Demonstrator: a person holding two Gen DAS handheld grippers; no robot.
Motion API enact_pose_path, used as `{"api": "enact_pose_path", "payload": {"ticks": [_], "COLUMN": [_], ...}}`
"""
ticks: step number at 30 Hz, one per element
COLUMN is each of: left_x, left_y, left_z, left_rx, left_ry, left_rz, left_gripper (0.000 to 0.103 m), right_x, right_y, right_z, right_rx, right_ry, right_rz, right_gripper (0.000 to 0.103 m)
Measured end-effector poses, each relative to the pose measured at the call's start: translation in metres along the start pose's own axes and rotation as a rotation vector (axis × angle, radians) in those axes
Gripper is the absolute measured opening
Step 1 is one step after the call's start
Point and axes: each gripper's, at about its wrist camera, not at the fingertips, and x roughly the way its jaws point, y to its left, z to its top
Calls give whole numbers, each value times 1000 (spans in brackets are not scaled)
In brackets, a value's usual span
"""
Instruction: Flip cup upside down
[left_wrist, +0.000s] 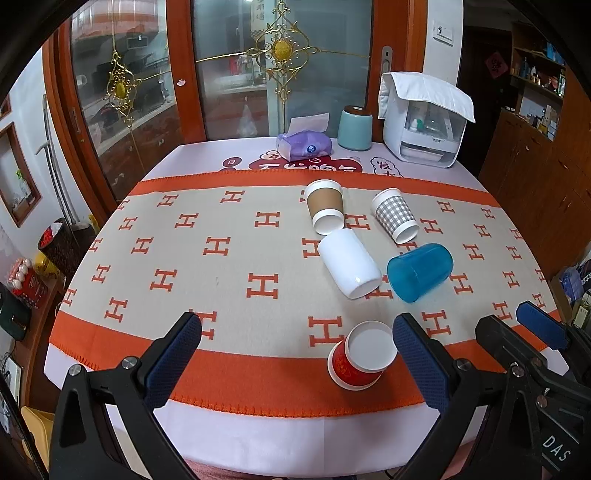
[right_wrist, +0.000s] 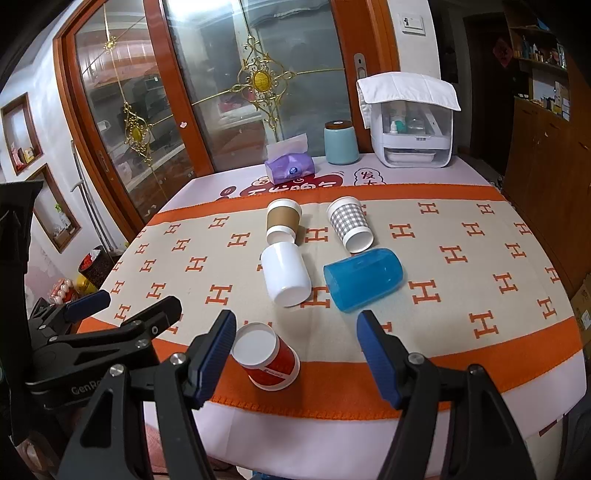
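Several cups stand upside down on the orange and beige cloth: a brown paper cup (left_wrist: 325, 210) (right_wrist: 282, 223), a grey checked cup (left_wrist: 395, 214) (right_wrist: 351, 223), a white cup (left_wrist: 349, 262) (right_wrist: 284, 273) and a red paper cup (left_wrist: 360, 354) (right_wrist: 267, 356). A blue translucent cup (left_wrist: 421, 271) (right_wrist: 364, 278) lies on its side. My left gripper (left_wrist: 297, 332) is open and empty, above the near edge, left of the red cup. My right gripper (right_wrist: 295, 332) is open and empty, above the red cup and near the blue one; it also shows in the left wrist view (left_wrist: 517, 325).
At the table's far edge are a purple tissue pack (left_wrist: 304, 144), a teal canister (left_wrist: 354, 127) and a white appliance under a cloth (left_wrist: 424, 122). Glass doors stand behind the table. A wooden cabinet (right_wrist: 546, 147) is on the right. A bin sits on the floor at left (left_wrist: 62, 243).
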Motion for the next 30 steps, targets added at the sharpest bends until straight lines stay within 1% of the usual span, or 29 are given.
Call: {"api": "enact_pose_path", "payload": {"ticks": [30], "left_x": [2], "left_y": [2], "left_z": [-2], "left_rx": [-11], "left_ry": [10], "left_rz": [1], "left_gripper": [102], "right_x": [2], "right_y": [-1], "right_z": [-3], "right_rx": [3], "right_ry": [2], "right_rz": [2], "right_gripper": [68]}}
